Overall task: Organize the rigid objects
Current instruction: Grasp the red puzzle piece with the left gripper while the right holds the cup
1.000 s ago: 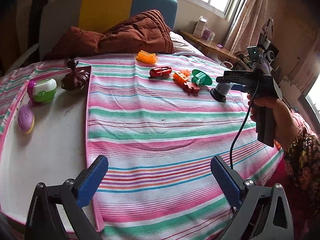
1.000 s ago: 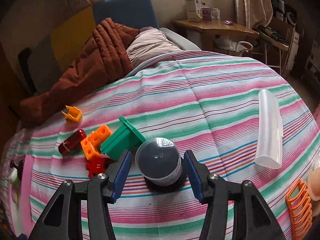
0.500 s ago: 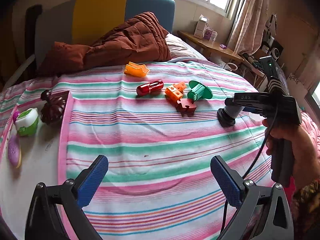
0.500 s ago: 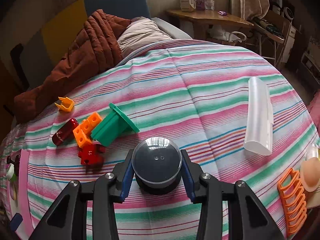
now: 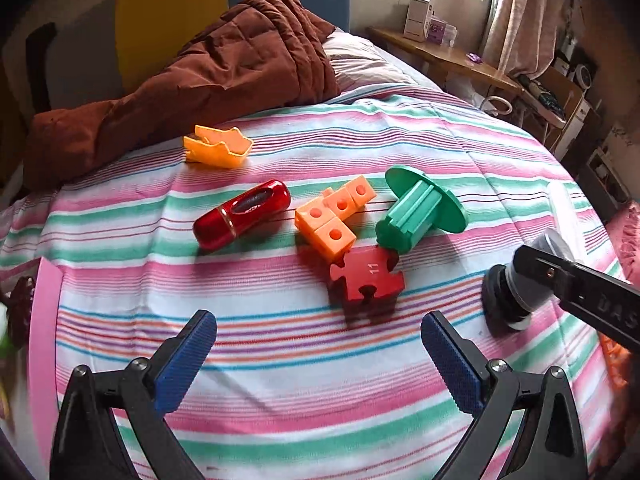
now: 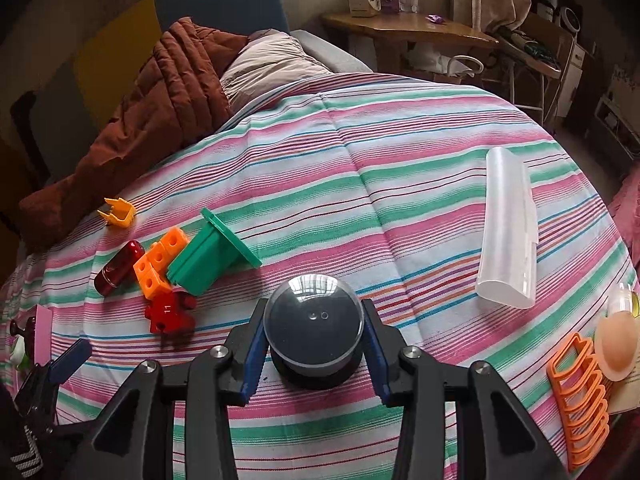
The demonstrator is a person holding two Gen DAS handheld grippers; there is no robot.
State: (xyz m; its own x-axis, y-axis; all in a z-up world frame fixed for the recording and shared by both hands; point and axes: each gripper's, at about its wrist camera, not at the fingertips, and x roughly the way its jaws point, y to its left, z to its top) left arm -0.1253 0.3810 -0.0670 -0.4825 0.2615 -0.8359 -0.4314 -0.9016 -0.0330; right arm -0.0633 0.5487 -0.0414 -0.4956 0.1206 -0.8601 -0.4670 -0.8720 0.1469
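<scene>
My right gripper (image 6: 314,354) is shut on a black dome-topped jar (image 6: 314,330) that stands on the striped bedspread; the jar also shows in the left wrist view (image 5: 516,296). My left gripper (image 5: 318,356) is open and empty, just short of a red puzzle piece (image 5: 368,280). Beyond the piece lie orange cubes (image 5: 334,220), a green flanged part (image 5: 418,212), a red capsule (image 5: 242,214) and an orange crown-shaped piece (image 5: 218,146). The same cluster shows at the left of the right wrist view, around the red puzzle piece (image 6: 170,312).
A clear plastic tube (image 6: 508,228) lies to the right. An orange rack (image 6: 578,394) and a beige disc (image 6: 616,344) sit at the right edge. A brown quilt (image 5: 200,76) is heaped at the back. A pink-edged board (image 5: 44,340) holds toys at the left.
My right gripper has closed onto the black jar. My left gripper has moved forward and to the right, toward the toy cluster, and stays open.
</scene>
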